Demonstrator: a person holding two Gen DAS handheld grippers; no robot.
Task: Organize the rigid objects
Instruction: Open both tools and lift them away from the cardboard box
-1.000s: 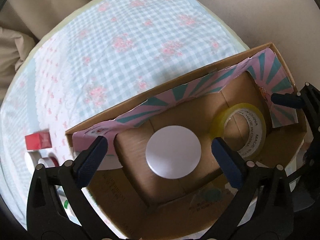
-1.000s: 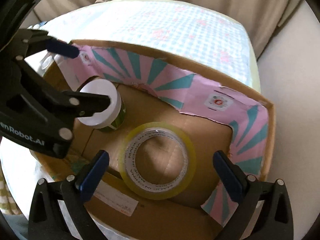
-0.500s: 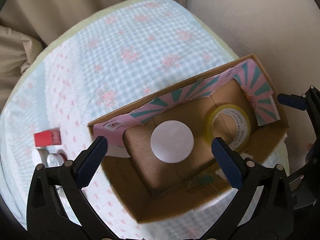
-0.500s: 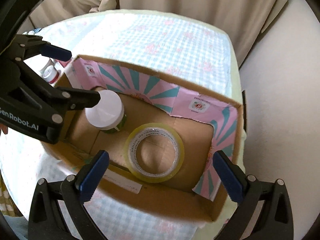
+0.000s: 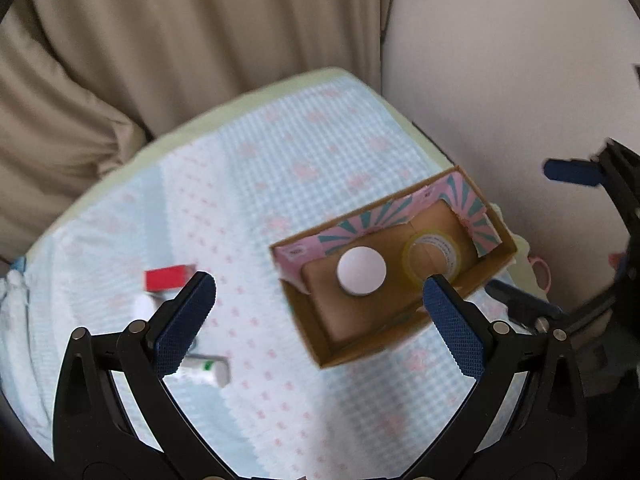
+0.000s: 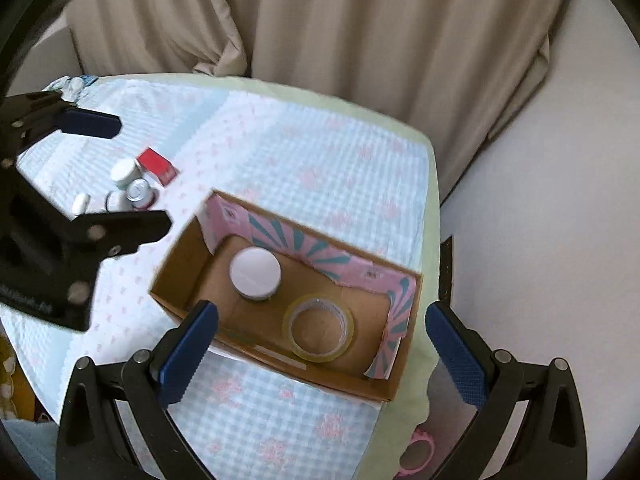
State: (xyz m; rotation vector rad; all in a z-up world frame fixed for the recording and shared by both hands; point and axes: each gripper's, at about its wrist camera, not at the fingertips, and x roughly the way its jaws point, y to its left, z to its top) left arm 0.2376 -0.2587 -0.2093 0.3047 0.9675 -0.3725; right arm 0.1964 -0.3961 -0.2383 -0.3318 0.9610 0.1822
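— with the jar [image 6: 256, 273] and tape roll [image 6: 319, 328] lying in the box [image 6: 404, 364], what's the step?
— fetching more: both grippers [image 5: 320, 312] [image 6: 320, 344] spread, empty. next, reach left to the bottles [image 6: 132, 192] by the red carton [image 6: 157, 167].

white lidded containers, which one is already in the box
The wide white-lidded jar, standing upright in the cardboard box beside the tape roll. The smaller ones cluster outside on the tablecloth.

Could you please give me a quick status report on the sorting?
Left gripper, right gripper open, empty. Jar, tape roll in box. Nothing blocking.
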